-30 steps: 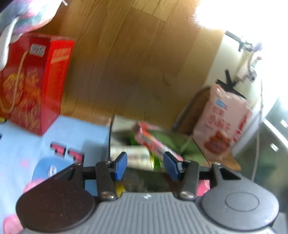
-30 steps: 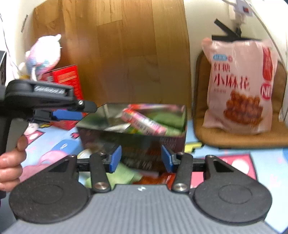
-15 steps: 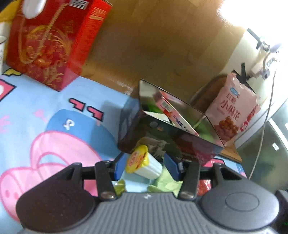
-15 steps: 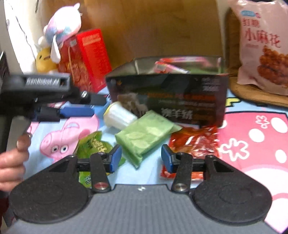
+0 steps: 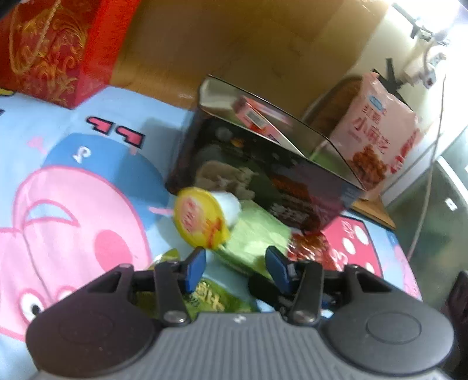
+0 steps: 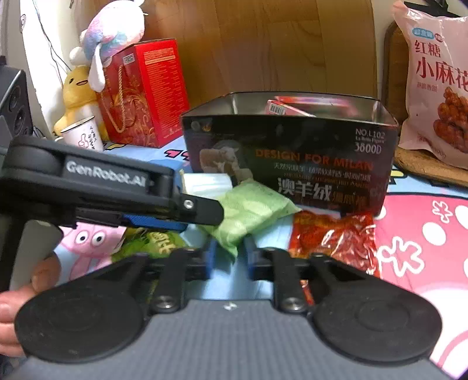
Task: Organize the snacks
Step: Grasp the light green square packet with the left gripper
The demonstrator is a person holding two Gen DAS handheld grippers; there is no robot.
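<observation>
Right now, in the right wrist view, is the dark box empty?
No, a pink snack box shows over the rim of the dark box.

Yellow-lidded cup point(image 5: 204, 220) beside dark box point(image 5: 263, 175)

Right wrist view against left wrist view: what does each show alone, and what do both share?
Only the right wrist view shows the pastel plush toy, the yellow plush toy and the white printed cup. Only the left wrist view shows the yellow foil lid of the white snack cup. Both show the dark open cardboard box, the light green packet, the red crinkly packet, the pink snack bag and the red gift box.
</observation>
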